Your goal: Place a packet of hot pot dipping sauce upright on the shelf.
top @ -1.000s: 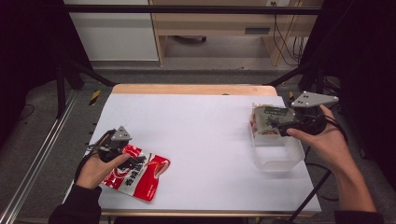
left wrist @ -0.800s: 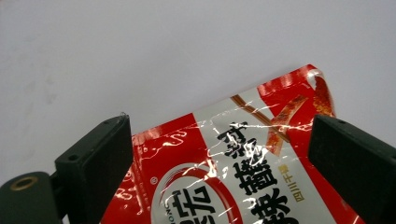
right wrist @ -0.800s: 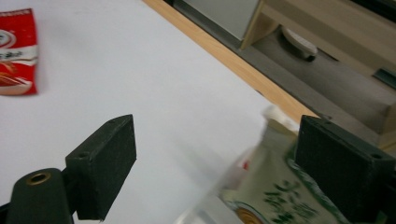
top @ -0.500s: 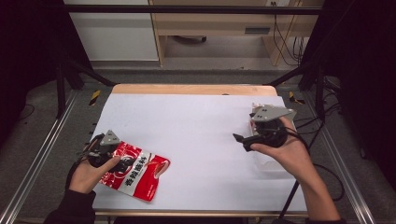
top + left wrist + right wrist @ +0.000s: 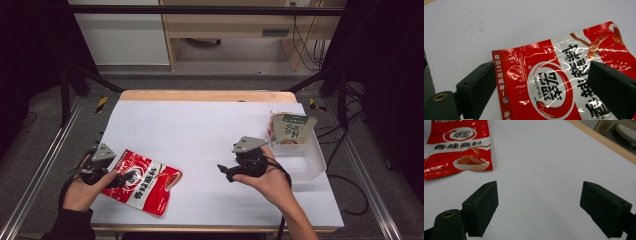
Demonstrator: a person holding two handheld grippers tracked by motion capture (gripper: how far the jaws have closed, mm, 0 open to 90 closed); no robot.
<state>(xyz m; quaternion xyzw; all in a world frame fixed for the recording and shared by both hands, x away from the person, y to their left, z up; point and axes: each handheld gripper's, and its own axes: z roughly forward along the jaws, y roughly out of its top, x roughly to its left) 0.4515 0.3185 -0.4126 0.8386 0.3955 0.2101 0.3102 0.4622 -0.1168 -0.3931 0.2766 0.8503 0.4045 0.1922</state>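
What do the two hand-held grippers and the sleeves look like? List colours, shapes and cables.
Left hand-held gripper: black body, grey three-cornered plate on top, black cable trailing, two blocky black jaws with small screw holes. Right hand-held gripper: same build, black with a grey plate and black cable. The left arm wears a dark sleeve; the right forearm is bare.

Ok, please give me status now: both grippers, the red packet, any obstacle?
Left gripper open, jaws astride the red packet. Right gripper open, empty, over bare table. Packet flat, not gripped. Nothing in the way.

The red packet runs off the left gripper view's bottom and right edges, its far end unseen.
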